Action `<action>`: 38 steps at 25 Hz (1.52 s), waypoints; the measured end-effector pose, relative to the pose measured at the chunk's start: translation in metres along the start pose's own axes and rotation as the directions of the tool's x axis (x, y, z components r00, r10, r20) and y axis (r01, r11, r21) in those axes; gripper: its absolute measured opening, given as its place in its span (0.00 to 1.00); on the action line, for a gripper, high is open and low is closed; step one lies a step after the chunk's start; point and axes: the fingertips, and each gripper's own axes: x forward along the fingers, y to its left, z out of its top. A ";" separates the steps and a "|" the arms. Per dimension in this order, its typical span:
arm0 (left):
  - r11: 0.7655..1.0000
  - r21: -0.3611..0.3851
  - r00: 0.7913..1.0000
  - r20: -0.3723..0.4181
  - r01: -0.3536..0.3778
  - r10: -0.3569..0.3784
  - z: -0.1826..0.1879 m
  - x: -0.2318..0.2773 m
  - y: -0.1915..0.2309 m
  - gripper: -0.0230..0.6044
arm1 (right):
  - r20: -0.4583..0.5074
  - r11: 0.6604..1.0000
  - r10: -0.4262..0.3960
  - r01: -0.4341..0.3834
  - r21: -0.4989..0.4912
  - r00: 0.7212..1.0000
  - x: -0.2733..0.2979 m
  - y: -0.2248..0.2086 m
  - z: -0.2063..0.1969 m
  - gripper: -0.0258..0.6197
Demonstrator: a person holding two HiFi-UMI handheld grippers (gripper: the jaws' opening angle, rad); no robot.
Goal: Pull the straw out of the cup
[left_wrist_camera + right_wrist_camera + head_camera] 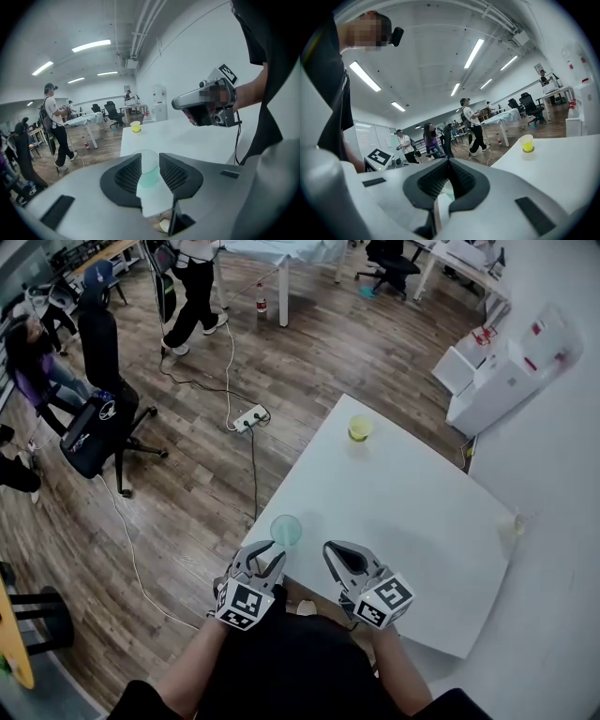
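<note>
A clear teal cup [286, 530] stands upright near the left edge of the white table [412, 512]. My left gripper [265, 549] sits just in front of it, open. In the left gripper view the cup [150, 169] shows in the gap between the jaws of that gripper [150, 161], and the pads do not press on it. My right gripper [342, 551] hangs over the table to the cup's right. Its tips [449, 164] meet with nothing seen between them. No straw shows in any view.
A yellow cup [360, 428] stands at the table's far corner. A small clear cup [509, 522] sits at the right edge by the wall. Off the table are a white dispenser [497, 381], an office chair [98, 423], a power strip [250, 418] and several people.
</note>
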 end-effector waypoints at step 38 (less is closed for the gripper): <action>0.942 0.315 0.992 -0.096 0.112 -0.086 -0.014 0.032 -0.017 0.14 | -0.017 0.993 -0.109 0.110 0.033 0.994 -0.008 -0.027 -0.003 0.07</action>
